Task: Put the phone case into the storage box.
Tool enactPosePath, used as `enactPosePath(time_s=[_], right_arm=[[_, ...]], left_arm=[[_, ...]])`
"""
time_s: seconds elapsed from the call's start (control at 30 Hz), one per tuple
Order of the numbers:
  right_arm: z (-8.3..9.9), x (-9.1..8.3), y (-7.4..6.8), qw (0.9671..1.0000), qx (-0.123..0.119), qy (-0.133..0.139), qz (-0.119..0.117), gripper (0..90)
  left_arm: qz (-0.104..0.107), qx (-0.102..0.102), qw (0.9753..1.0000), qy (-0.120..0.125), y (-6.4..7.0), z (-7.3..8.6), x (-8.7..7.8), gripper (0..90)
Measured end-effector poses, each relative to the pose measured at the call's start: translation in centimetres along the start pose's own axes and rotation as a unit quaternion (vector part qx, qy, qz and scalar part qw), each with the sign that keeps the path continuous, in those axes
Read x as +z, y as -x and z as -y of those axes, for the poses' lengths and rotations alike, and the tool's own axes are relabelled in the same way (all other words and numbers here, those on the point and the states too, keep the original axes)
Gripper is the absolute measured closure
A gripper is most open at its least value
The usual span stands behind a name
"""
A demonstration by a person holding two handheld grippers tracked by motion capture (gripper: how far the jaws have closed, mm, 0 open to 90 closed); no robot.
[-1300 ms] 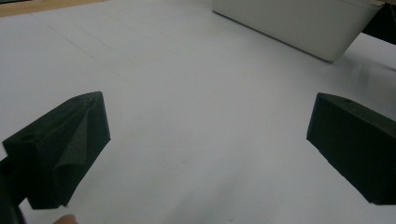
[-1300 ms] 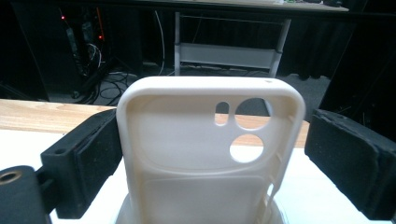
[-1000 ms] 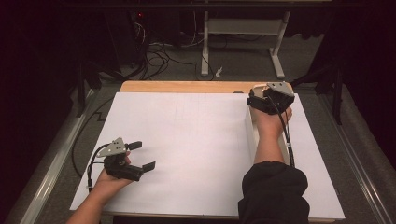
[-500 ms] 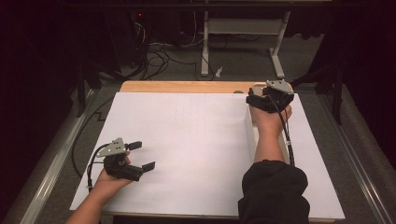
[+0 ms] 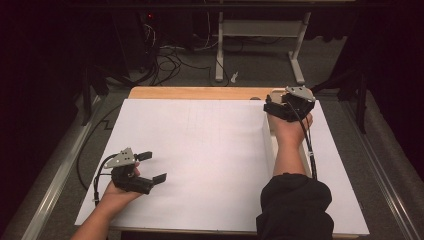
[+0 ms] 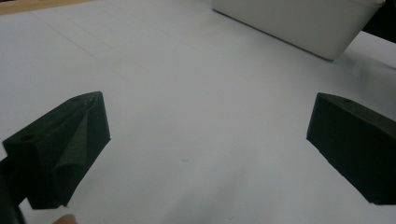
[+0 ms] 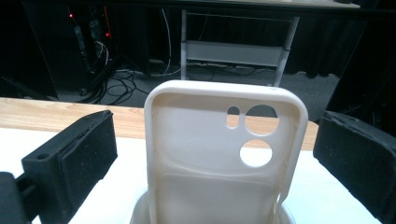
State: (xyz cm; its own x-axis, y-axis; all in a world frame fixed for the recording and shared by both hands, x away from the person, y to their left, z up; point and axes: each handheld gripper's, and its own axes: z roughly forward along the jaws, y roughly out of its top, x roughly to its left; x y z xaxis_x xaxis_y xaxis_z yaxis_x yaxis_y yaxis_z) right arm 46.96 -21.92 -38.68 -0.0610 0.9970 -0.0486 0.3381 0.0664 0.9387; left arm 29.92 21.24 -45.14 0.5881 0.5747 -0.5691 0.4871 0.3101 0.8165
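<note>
Left gripper (image 5: 150, 166) at 8 o'clock on the white-covered desk (image 5: 210, 150), fingers spread wide, nothing between them. Right gripper (image 5: 272, 106) at 1 o'clock, fingers open either side of an upright cream phone case (image 7: 224, 154), not touching it. White bin (image 6: 299, 23) near desk's far-right edge.

I was working in what looked like a lab or test room. Beyond my paper-covered table (image 5: 200, 150) were dark walls, tangled cables (image 5: 170, 60) on the grey floor, and a metal stand (image 5: 260, 35).
</note>
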Motion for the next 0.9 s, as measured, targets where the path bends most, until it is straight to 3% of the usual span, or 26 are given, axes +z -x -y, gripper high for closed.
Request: enactPosePath(time_s=[0.9], right_arm=[[0.5, -1.7, 0.5, 0.9998, 0.014, 0.004, -0.013, 0.1]], left_arm=[[-0.002, 0.003, 1.0, 0.0, 0.1, 0.1, 0.2, 0.5]])
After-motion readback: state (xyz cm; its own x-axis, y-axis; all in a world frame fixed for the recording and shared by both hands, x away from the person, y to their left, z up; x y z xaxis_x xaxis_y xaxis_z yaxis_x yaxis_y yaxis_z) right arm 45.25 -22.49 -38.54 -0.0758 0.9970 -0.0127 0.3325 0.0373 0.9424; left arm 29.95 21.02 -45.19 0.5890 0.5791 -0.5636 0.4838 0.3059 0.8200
